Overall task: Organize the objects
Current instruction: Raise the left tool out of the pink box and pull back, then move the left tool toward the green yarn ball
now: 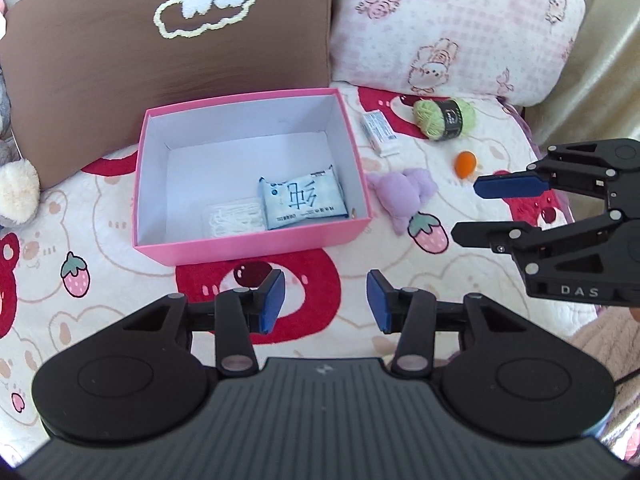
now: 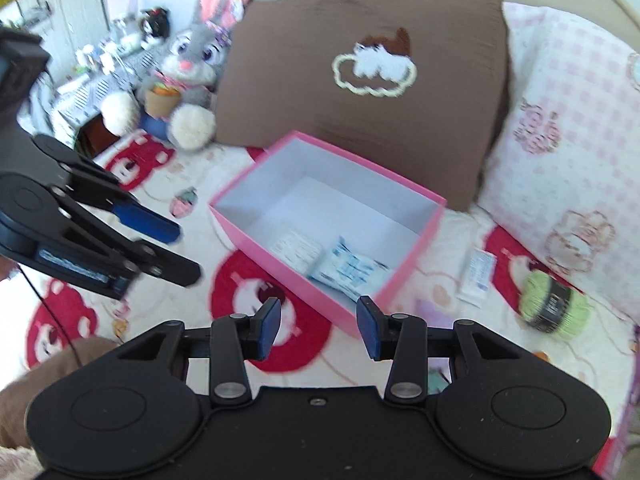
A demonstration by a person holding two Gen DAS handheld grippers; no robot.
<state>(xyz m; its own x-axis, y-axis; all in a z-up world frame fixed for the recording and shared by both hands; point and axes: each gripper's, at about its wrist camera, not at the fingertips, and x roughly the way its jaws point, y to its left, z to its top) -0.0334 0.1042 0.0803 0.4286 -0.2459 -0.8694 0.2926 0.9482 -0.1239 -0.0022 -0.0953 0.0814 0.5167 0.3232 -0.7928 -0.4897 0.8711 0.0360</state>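
Observation:
An open pink box (image 1: 256, 250) stands on the bear-print quilt. It holds a blue-and-white tissue packet (image 1: 304, 202) and a clear bag of white swabs (image 1: 236, 220). To the right of the box lie a purple plush (image 1: 400, 196), a small orange ball (image 1: 466, 164), a green yarn ball (image 1: 444, 118) and a white packet (image 1: 380, 132). My left gripper (image 1: 326, 302) hangs open and empty in front of the box. My right gripper (image 1: 468, 212) is open and empty too, above the quilt right of the plush. The right wrist view shows the box (image 2: 280, 264), the yarn (image 2: 554, 308) and my right gripper (image 2: 319, 326).
A brown cushion (image 1: 160, 80) and a pink checked pillow (image 1: 452, 28) lean right behind the box. A grey rabbit plush (image 2: 188, 68) sits at the far left. Bare quilt (image 1: 100, 240) lies left of the box and in front of it.

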